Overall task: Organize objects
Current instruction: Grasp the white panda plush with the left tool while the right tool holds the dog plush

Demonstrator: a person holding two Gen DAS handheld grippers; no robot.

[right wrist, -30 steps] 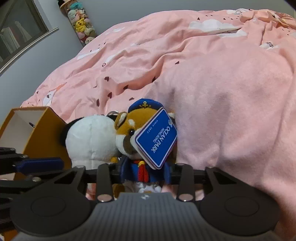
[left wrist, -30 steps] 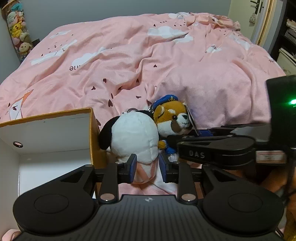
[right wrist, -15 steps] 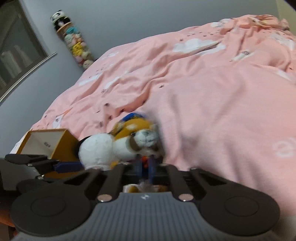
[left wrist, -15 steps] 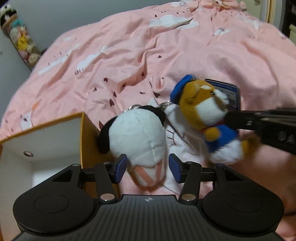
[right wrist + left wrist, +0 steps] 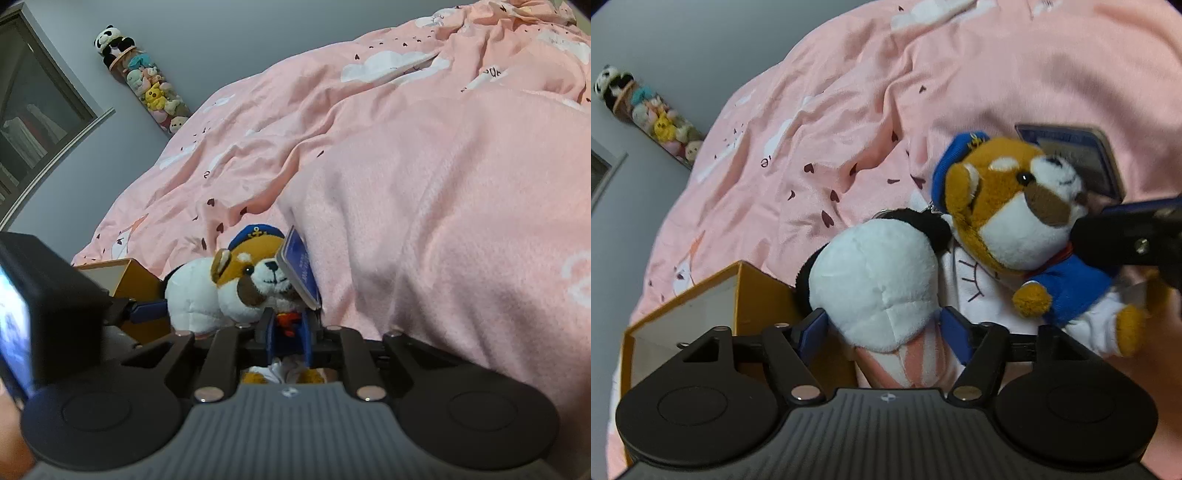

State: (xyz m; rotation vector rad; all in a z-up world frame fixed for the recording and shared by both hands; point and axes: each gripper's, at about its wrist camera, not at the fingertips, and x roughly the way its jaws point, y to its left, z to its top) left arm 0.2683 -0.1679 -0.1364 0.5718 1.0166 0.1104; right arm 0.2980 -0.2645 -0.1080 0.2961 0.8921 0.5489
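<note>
Plush toys number two: right hand-held gripper [image 5: 287,338] clamps the sailor dog [image 5: 258,282]; left hand-held gripper [image 5: 884,332] gapes wide.

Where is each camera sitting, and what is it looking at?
Left wrist camera: sits on the left gripper, looks down at the white plush between its open fingers, beside the orange box; a bit of hand shows at the right edge.
Right wrist camera: sits on the right gripper, looks across the pink bed; its fingers pinch the sailor dog plush.
Both views show both plush toys, the box and the bed.
</note>
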